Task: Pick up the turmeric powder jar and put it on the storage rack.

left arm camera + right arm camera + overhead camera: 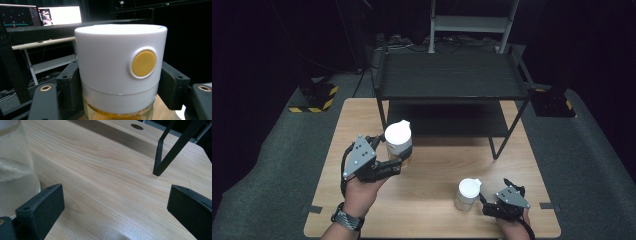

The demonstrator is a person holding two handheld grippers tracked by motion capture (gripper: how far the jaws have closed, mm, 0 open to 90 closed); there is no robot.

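Jar grip first: the left gripper (394, 159) has its black jaws clamped on both sides of a clear jar with a tall white cap and a round yellow button (398, 141), pads pressing just under the cap (amber contents show below the cap in the left gripper view). That jar sits at about nine o'clock of the light wooden table (437, 165), in front of the black two-tier metal shelf (452, 80) at twelve o'clock. The right gripper (487, 197), at five o'clock, rests with jaws spread wide, holding nothing. A second clear jar with a white lid and pale powder (467, 194) stands just beside its left pad.
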